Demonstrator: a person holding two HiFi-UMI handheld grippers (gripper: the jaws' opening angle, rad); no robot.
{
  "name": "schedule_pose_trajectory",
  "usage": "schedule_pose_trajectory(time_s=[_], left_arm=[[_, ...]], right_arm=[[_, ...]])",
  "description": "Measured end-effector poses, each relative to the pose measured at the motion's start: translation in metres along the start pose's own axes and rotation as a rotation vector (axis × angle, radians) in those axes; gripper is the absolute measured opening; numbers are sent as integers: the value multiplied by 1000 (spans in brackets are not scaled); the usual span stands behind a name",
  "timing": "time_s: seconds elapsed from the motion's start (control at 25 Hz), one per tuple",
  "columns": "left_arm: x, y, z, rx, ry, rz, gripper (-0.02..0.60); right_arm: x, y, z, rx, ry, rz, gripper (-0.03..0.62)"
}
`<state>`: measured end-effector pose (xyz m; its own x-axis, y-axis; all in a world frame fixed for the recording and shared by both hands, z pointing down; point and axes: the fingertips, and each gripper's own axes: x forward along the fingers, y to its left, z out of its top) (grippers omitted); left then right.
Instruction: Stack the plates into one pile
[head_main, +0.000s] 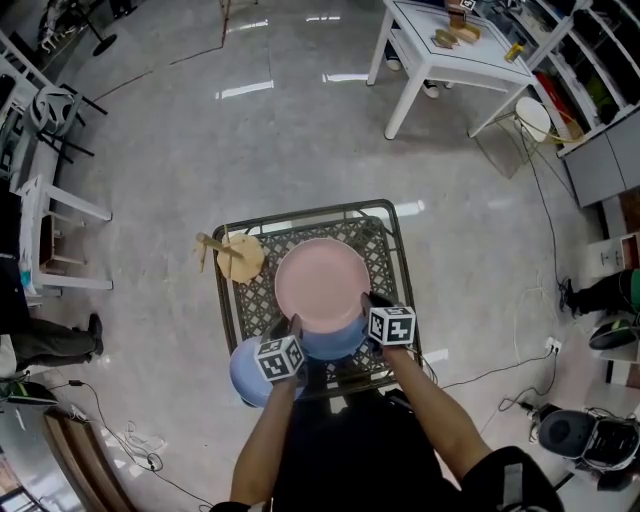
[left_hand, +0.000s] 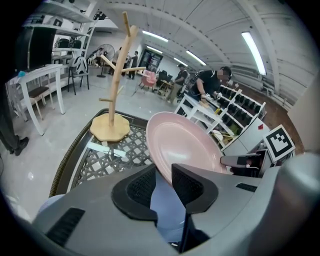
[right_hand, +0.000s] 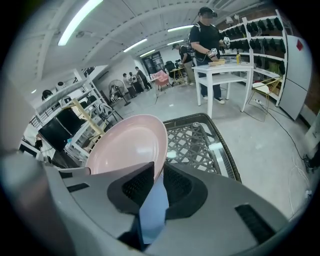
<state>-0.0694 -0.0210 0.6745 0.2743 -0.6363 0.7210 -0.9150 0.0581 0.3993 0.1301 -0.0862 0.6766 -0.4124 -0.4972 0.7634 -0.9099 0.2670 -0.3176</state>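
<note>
While the left gripper (left_hand: 161, 182) and the right gripper (right_hand: 159, 175) each clamp its near rim, the pink plate (head_main: 322, 283) hangs over the lattice tabletop (head_main: 255, 300)
Both grippers are closed partway on that rim; a blue plate (head_main: 335, 343) lies just beneath, a pale blue plate (head_main: 245, 372) at the near left corner
</note>
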Motion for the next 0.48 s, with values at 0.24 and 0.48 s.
schedule_pose_trajectory(time_s=[0.24,0.48], left_arm=[[-10,3,-28,-13,31,5,107],[-12,6,-52,-28,67,0,107]], right_arm=[[-9,3,-26,-19,46,4,55],[-9,0,-50,-32,101,16,57]])
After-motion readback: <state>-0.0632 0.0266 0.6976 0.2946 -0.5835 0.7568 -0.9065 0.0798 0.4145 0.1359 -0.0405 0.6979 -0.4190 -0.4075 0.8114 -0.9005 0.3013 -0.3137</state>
